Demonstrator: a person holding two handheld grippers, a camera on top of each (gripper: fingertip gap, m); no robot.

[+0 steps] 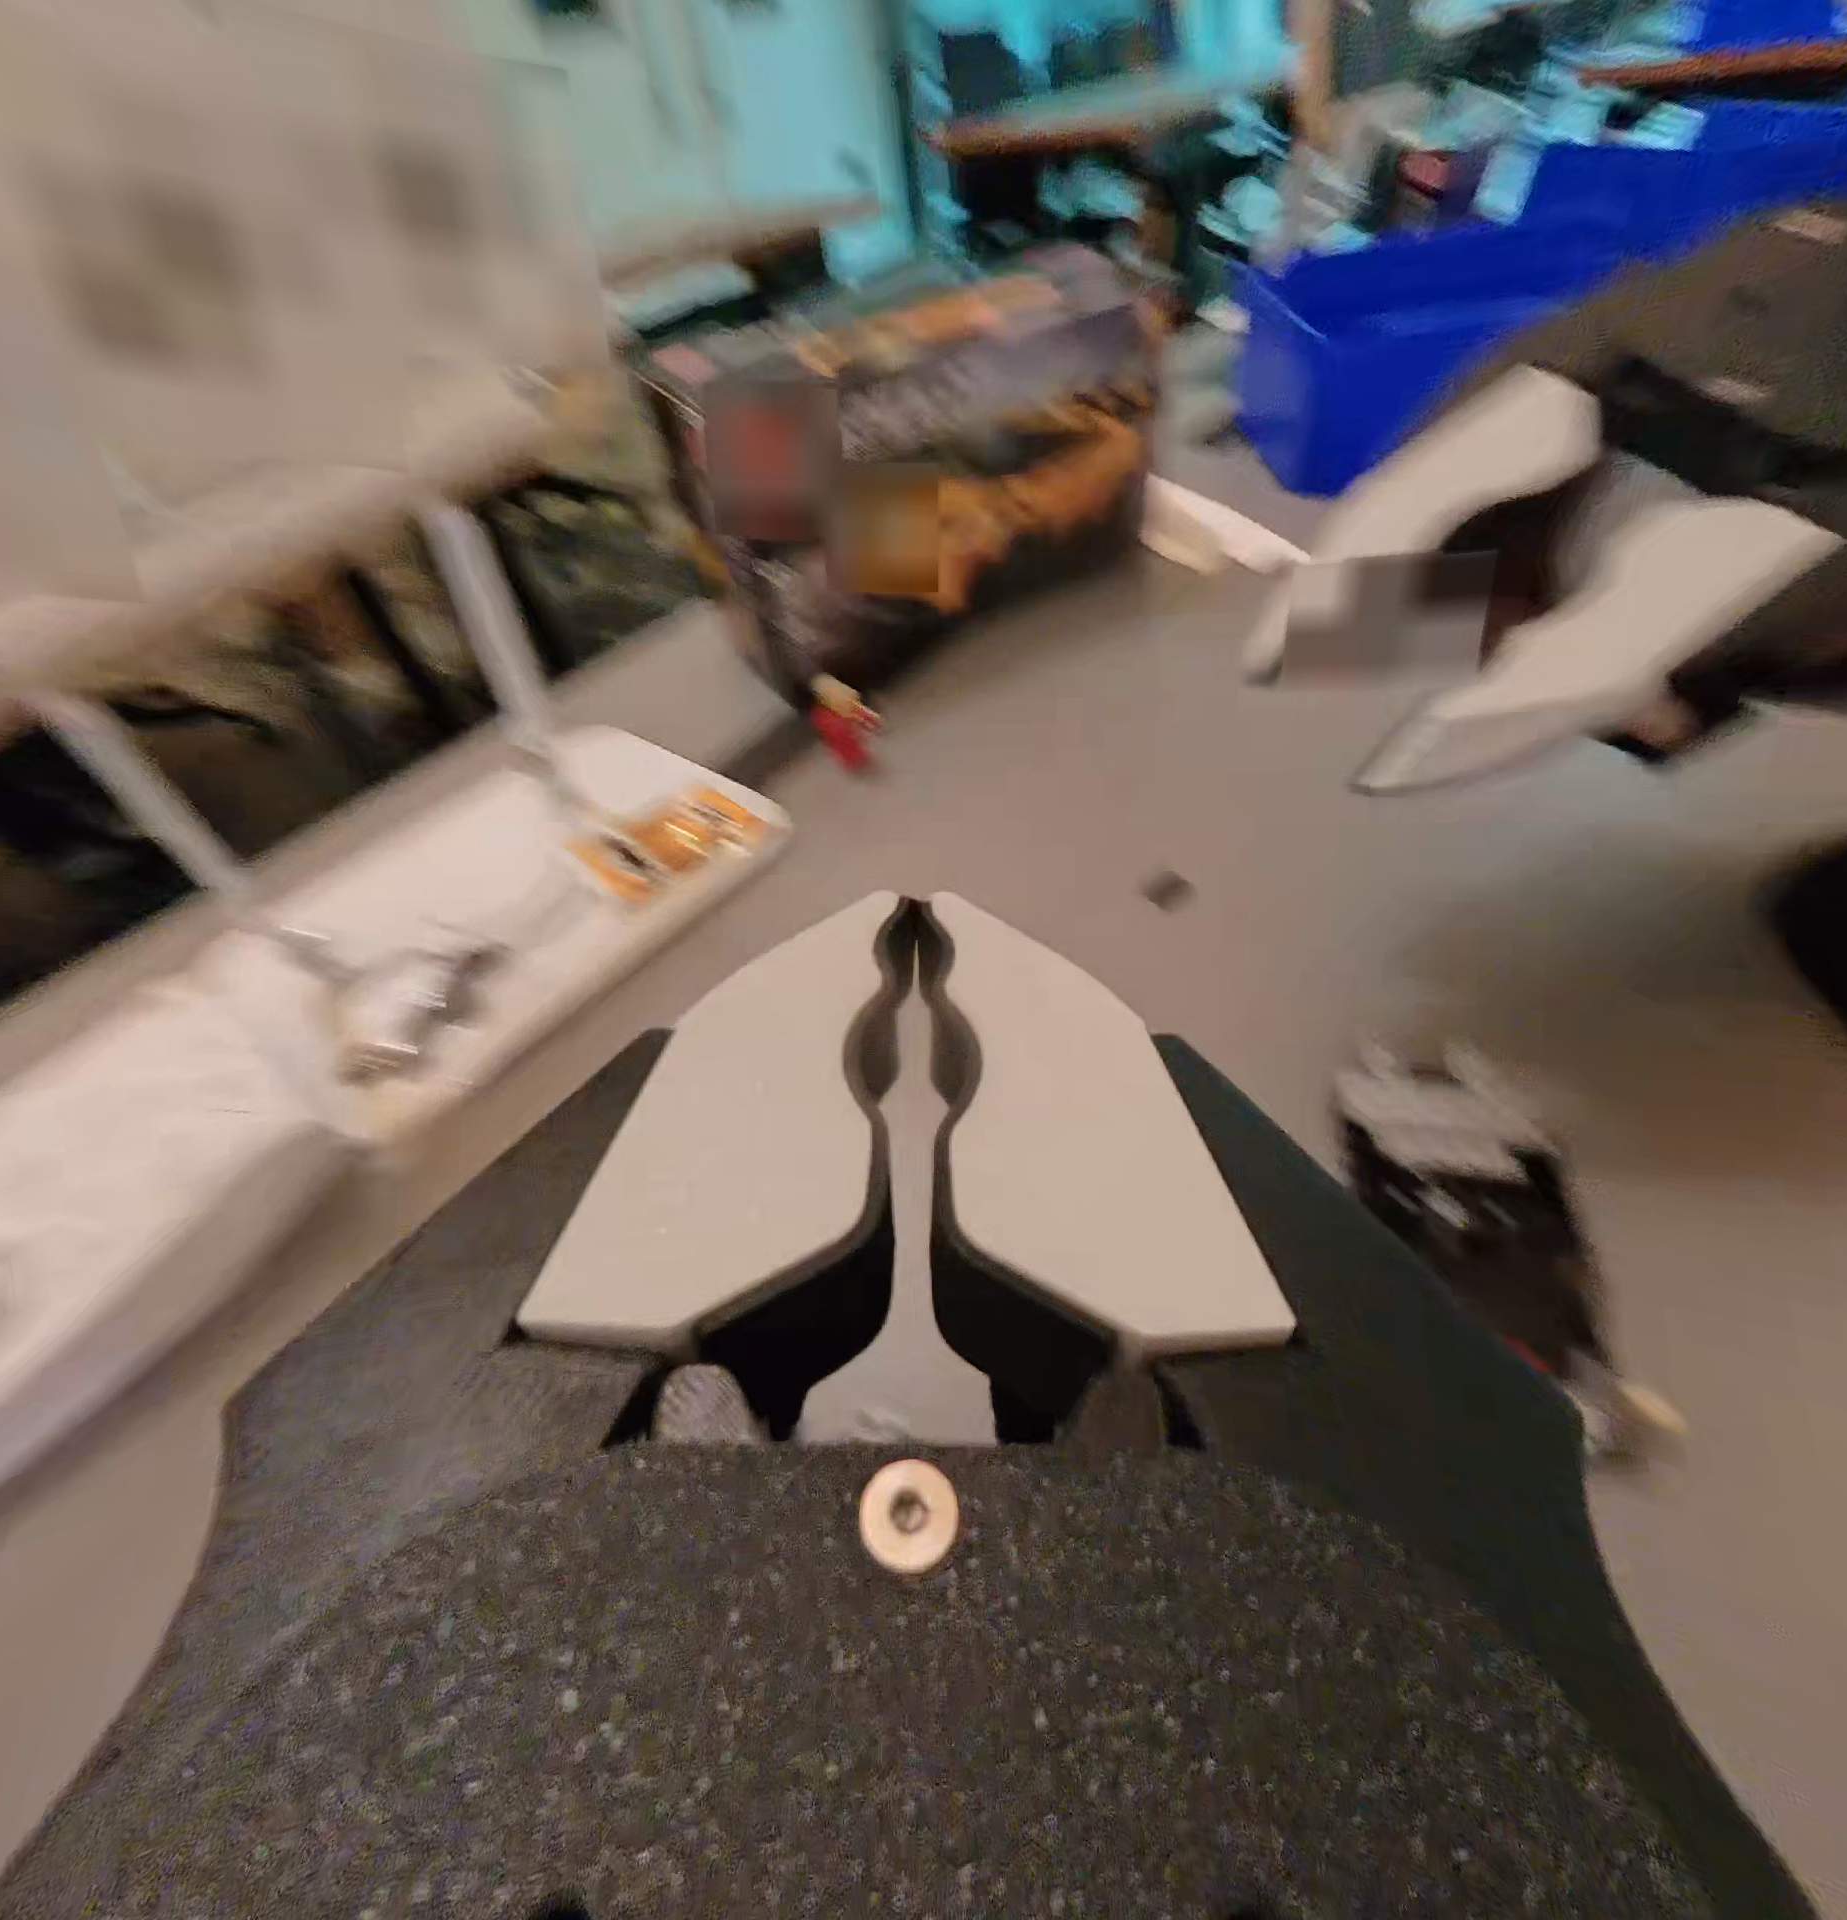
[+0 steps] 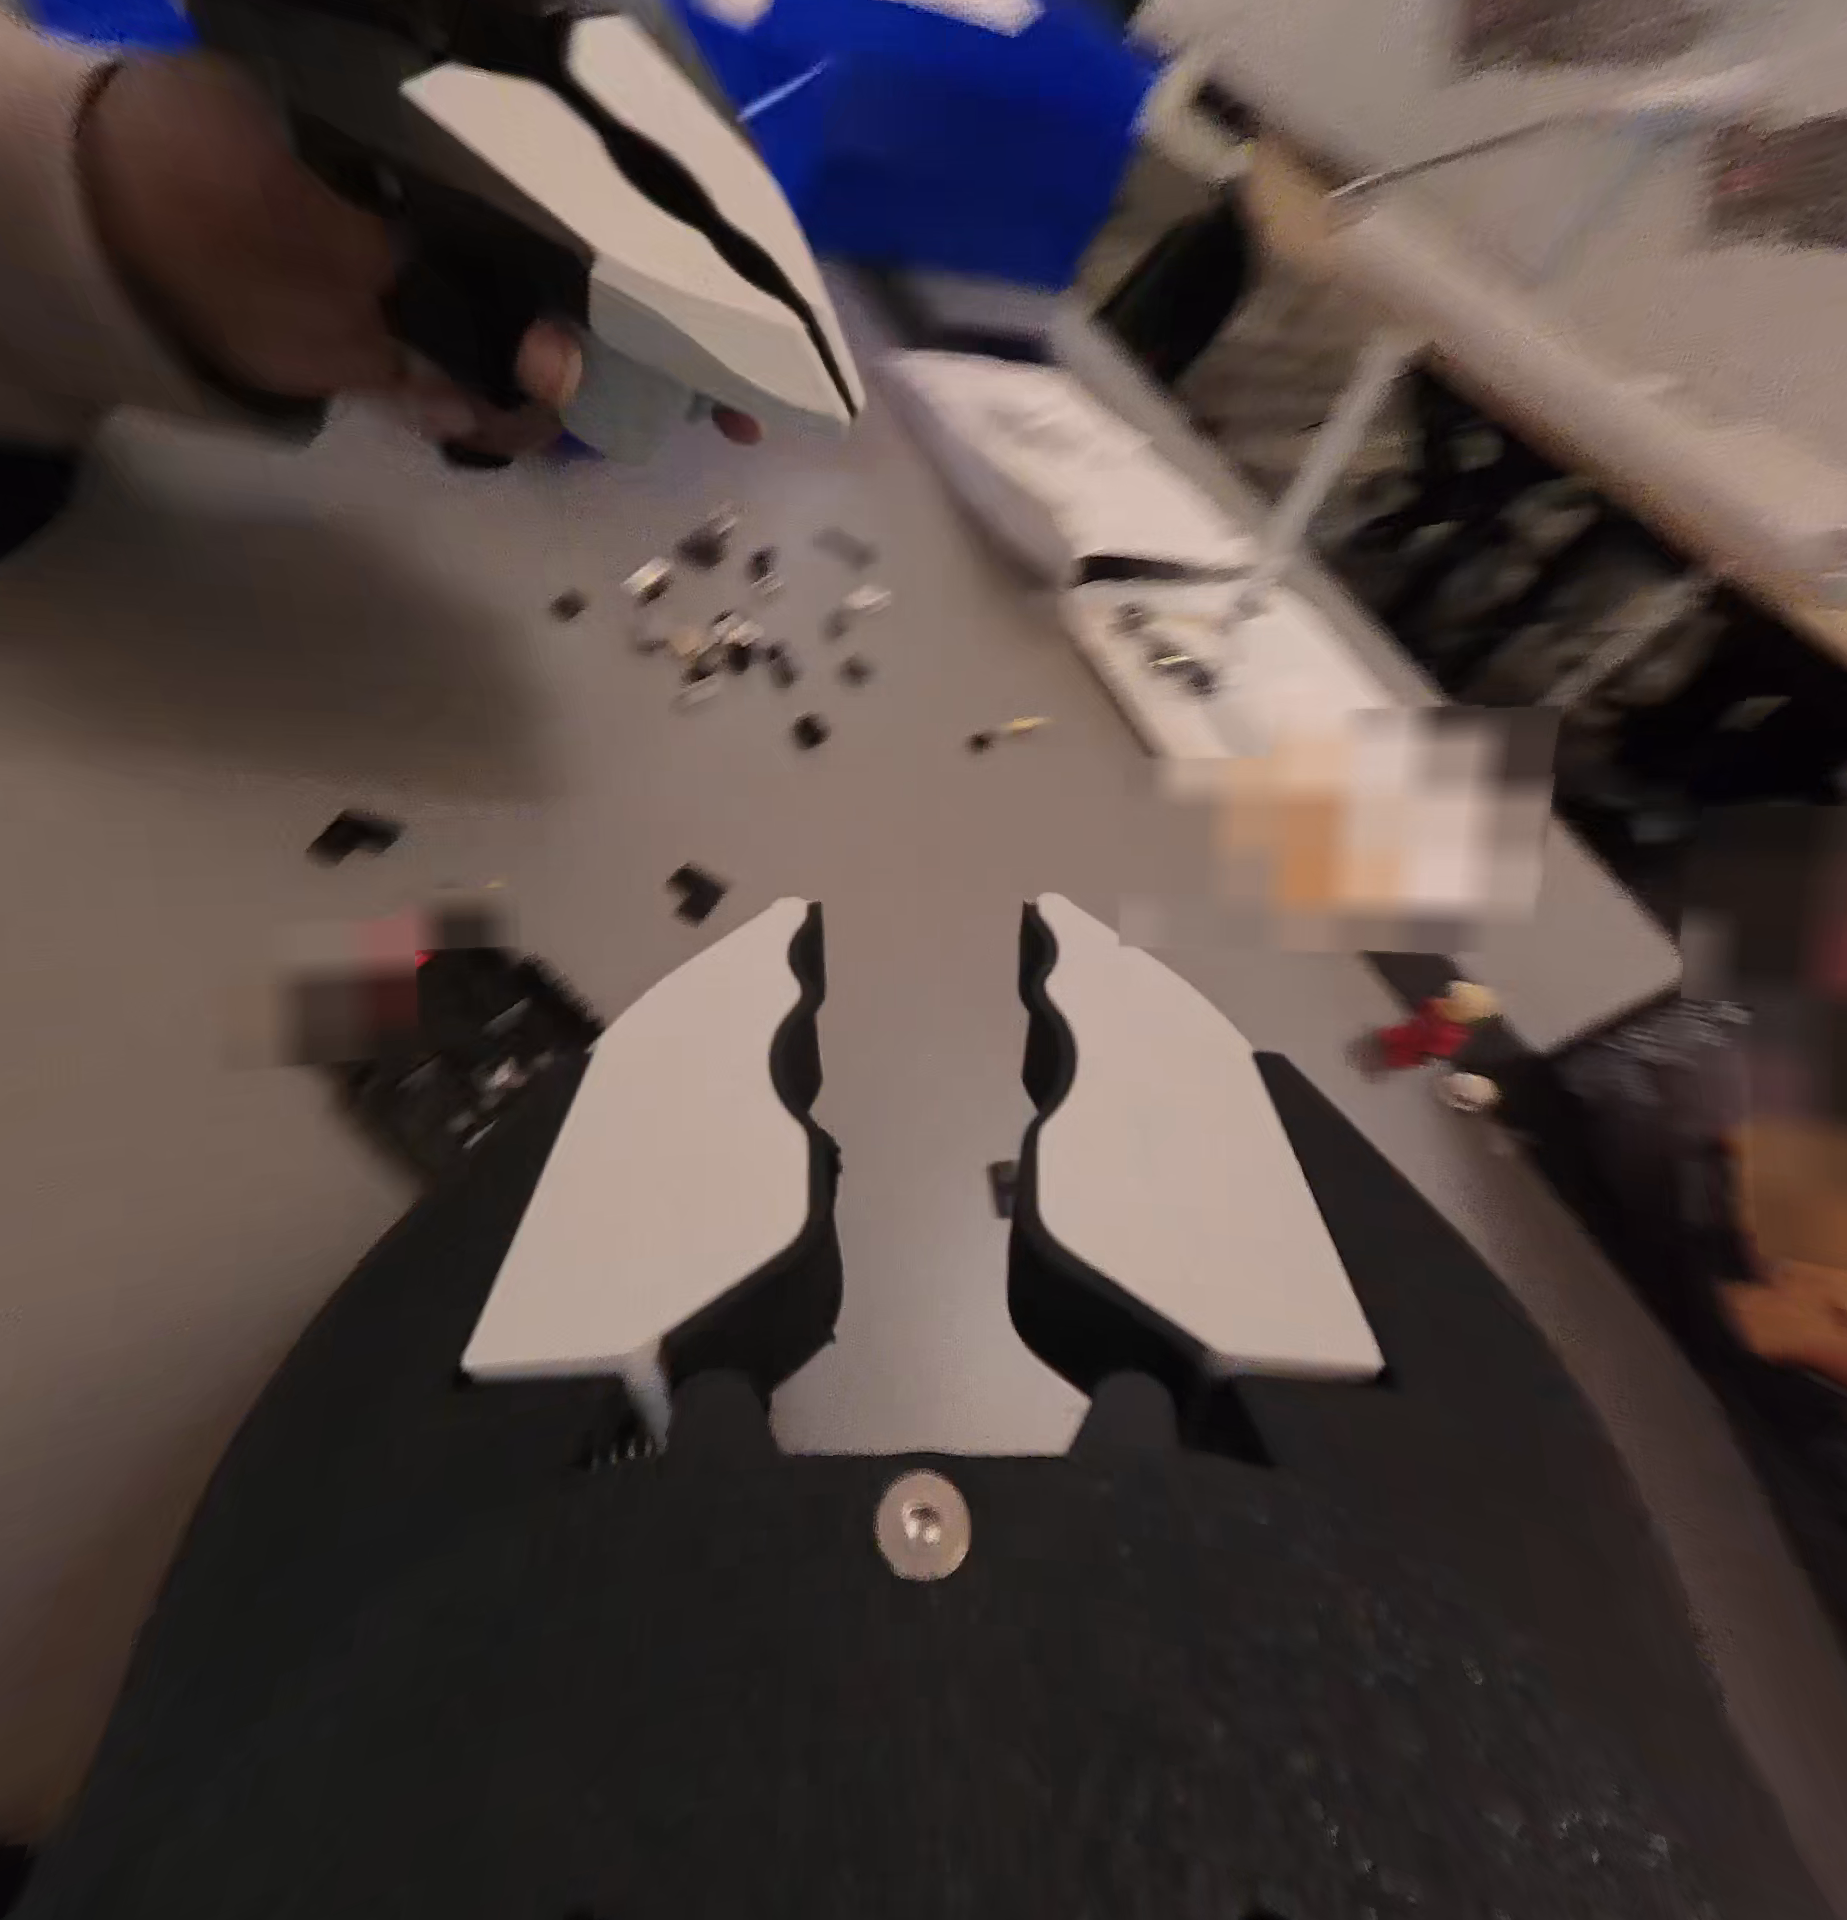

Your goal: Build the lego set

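With the left gripper pinched empty, the spread right gripper is best lowered squarely onto one brick beside the loose pieces

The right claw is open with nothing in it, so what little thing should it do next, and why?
Probably dip down to the small black piece just ahead of its left fingertip and close on it. The right claw is open and empty above the grey table, the left claw is shut with nothing seen in it, and many loose pieces lie farther off.
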